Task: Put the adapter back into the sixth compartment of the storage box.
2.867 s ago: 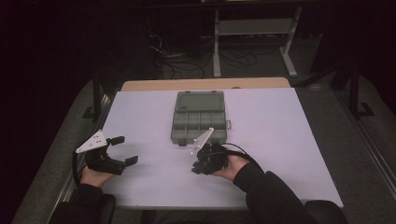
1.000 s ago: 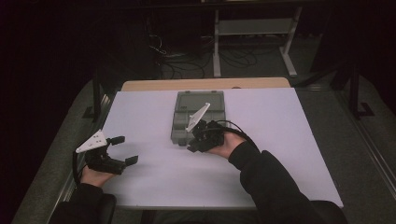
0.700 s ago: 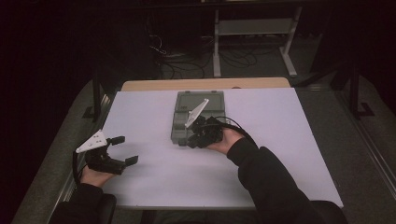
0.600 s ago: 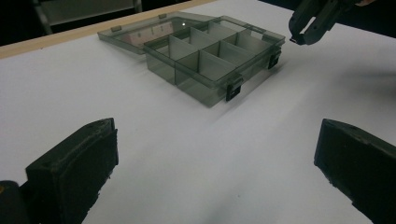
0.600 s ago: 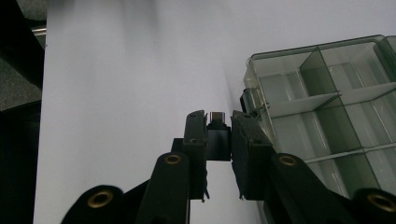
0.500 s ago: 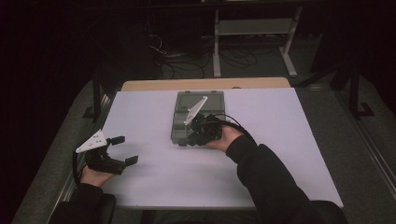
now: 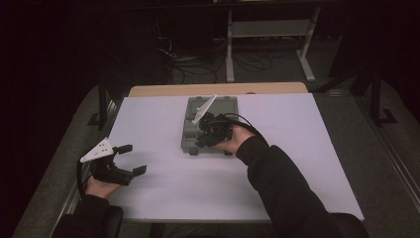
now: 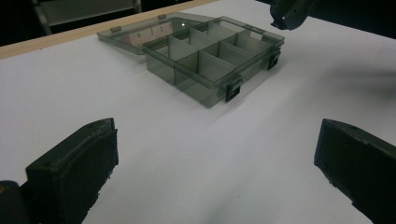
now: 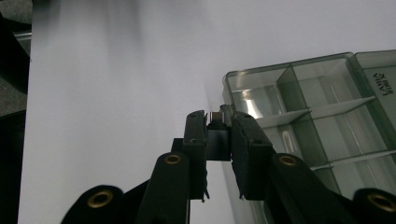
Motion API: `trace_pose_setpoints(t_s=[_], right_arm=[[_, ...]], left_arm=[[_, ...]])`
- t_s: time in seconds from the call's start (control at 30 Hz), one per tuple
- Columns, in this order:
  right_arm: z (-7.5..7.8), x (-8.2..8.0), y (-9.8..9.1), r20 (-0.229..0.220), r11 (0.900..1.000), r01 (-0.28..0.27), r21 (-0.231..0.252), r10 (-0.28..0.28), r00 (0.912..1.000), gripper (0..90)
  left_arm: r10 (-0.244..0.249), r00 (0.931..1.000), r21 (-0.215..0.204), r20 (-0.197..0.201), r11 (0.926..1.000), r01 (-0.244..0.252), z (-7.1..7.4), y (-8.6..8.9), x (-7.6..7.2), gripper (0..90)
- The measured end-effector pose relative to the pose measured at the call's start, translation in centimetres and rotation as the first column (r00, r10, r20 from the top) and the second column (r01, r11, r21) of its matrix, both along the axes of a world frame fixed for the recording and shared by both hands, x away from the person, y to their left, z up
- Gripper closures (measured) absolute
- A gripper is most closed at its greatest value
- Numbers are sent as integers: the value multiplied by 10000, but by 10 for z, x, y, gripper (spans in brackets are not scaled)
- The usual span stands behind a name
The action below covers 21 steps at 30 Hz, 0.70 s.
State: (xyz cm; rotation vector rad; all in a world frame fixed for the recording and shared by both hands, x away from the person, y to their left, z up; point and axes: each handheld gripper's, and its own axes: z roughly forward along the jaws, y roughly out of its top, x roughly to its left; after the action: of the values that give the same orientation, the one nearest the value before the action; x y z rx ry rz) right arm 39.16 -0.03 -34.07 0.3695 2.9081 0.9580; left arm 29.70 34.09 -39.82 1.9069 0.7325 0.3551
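The only writing I can find is raised lettering on the open lid (image 9: pixel 380 79) of the grey box (image 7: pixel 210 124), seen in my right gripper view, and it is too small and skewed for me to read. The box sits in the middle of the white table (image 7: pixel 317 148), its lid laid flat on the far side and its compartments bare. My right tongs (image 9: pixel 219 123) are pinched narrow on a small dark block (image 9: pixel 218 140) with a metal tip, and they hang over the near corner of the box, beside a latch (image 8: pixel 232 90). My left tongs (image 7: pixel 130 158) rest wide apart with nothing between them, near the table's left edge, well apart from the box. Since the first picture my right hand (image 7: pixel 233 141) has gone from bare table in front of the box up over its near end; my left has stayed put.
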Motion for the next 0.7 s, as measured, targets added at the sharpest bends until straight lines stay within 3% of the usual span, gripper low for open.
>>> trace_pose_setpoints(t_s=[0.3, 0.7], right_arm=[[-1, 12, 8, 42, 10000, 72, -10, -72, 10000, 754], [-8, 33, 2, 11, 9978, 628, 202, -628, 9980, 754]], left_arm=[[-7, 10000, 0, 8, 10000, 7, 0, 0, 0, 0], [-8, 10000, -3, 8, 10000, 8, 0, 0, 0, 0]])
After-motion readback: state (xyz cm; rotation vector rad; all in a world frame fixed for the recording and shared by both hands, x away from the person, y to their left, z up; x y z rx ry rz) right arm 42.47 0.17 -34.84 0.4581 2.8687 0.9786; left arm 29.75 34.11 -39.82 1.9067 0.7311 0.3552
